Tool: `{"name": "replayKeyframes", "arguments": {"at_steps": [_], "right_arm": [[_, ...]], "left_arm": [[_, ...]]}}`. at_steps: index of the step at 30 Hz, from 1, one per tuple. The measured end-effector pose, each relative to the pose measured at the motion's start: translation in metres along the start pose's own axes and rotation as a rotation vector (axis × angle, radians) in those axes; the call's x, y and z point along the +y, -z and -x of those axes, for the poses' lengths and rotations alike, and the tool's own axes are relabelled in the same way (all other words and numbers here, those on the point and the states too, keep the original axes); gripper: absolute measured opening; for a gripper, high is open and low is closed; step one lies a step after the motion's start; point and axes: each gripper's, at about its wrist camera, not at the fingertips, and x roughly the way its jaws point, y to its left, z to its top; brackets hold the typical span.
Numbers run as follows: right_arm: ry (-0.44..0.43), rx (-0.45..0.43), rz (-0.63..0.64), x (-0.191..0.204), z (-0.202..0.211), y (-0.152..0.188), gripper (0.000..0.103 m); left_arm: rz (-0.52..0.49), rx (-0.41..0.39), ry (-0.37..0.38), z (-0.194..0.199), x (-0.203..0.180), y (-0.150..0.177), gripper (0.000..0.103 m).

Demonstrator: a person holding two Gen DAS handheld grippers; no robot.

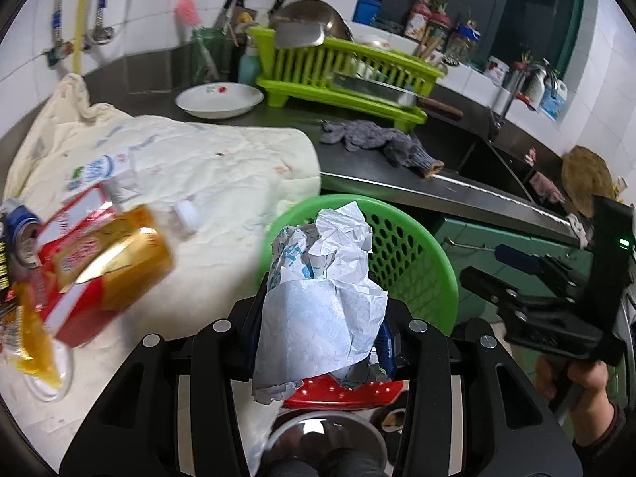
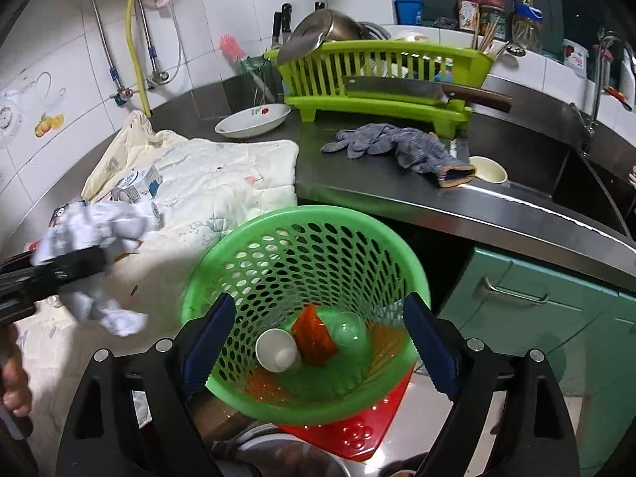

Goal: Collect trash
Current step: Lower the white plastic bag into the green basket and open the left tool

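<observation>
My left gripper (image 1: 318, 330) is shut on a crumpled white paper wad (image 1: 322, 298) and holds it just left of the green mesh basket (image 1: 417, 254); it also shows in the right wrist view (image 2: 95, 254). My right gripper (image 2: 318, 342) is open and empty above the basket (image 2: 306, 270), which holds a white cup (image 2: 276, 349), an orange wrapper (image 2: 314, 334) and a clear cup. More trash lies on the cream cloth (image 1: 222, 159): a gold-red carton (image 1: 103, 270), a milk carton (image 1: 99, 171), a can (image 1: 20, 230).
A steel counter (image 2: 397, 183) carries a white dish (image 2: 254, 119), a green dish rack (image 2: 377, 75) with a cleaver, grey gloves (image 2: 397, 145) and a small cup (image 2: 489, 169). The sink is at right. A red stool (image 2: 357, 433) sits under the basket.
</observation>
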Motion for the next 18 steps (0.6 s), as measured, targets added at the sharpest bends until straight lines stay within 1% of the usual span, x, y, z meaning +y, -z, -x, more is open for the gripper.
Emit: {"name": "replayKeyframes", "arguments": {"at_steps": [2,8,9,10,12,13,14,18], "right_arm": [[-0.001,-0.008,-0.009,-0.005,0.005,0.002,0.083],[0.003,-0.022,-0.026,-0.018,0.019,0.008,0.084],[0.004,-0.023,-0.028,-0.019,0.02,0.009,0.084],[0.004,-0.024,-0.03,-0.019,0.021,0.01,0.084],[0.004,-0.022,-0.037,-0.022,0.022,0.012,0.084],[0.001,-0.019,-0.041,-0.023,0.022,0.013,0.084],[-0.001,-0.018,-0.043,-0.024,0.022,0.014,0.084],[-0.004,-0.013,-0.045,-0.023,0.022,0.017,0.084]], "left_arm": [[-0.001,0.012,0.009,-0.01,-0.006,-0.002,0.045],[-0.016,0.035,0.028,-0.036,-0.026,-0.007,0.055],[-0.017,0.038,0.029,-0.039,-0.028,-0.008,0.061],[-0.017,0.04,0.032,-0.042,-0.03,-0.009,0.064],[-0.023,0.039,0.03,-0.046,-0.035,-0.01,0.074],[-0.027,0.038,0.029,-0.048,-0.036,-0.009,0.076],[-0.028,0.038,0.028,-0.048,-0.037,-0.009,0.078],[-0.033,0.044,0.028,-0.047,-0.037,-0.005,0.078]]}}
